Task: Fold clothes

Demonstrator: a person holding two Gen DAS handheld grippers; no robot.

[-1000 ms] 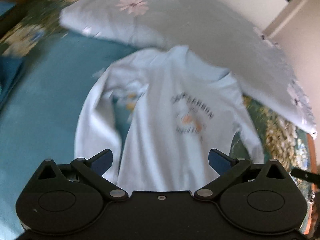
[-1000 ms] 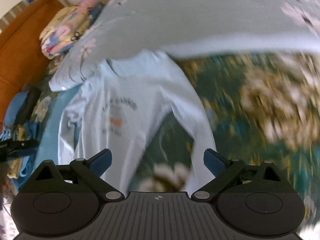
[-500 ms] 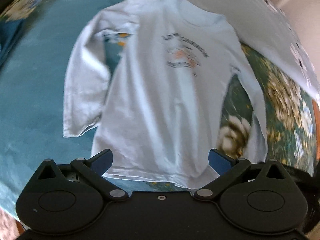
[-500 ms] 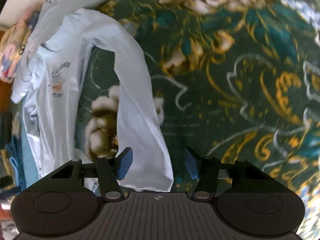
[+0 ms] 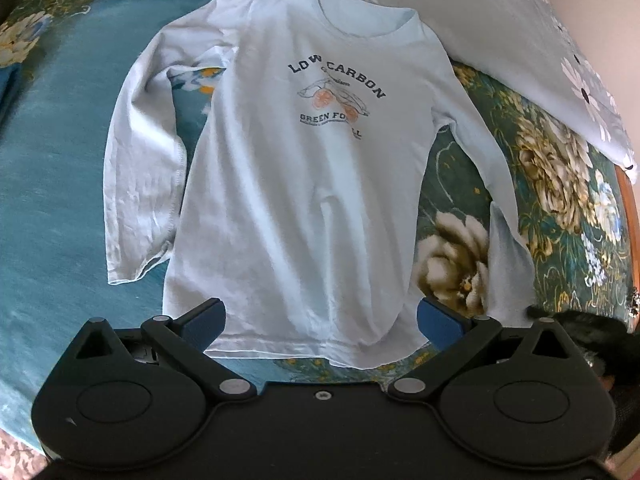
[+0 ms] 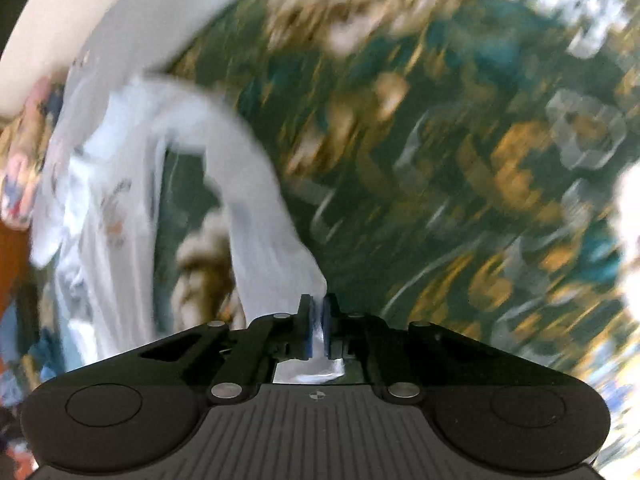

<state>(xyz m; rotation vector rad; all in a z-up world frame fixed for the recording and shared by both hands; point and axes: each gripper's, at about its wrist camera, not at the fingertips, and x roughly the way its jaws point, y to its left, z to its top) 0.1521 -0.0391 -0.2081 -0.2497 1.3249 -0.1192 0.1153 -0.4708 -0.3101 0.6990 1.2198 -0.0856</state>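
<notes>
Right wrist view: soft pale-blue shirt [image 6: 120, 200] sleeve cuff pinched between right gripper [image 6: 319, 322] fingers; left gripper [image 5: 320, 320] fingers wide over its hem.

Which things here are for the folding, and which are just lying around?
For the folding:
- light blue long-sleeved shirt
- its sleeve cuff, pinched by the right gripper
- left gripper, open above the hem

Just lying around:
- floral bedspread
- grey flowered quilt
- teal sheet
</notes>
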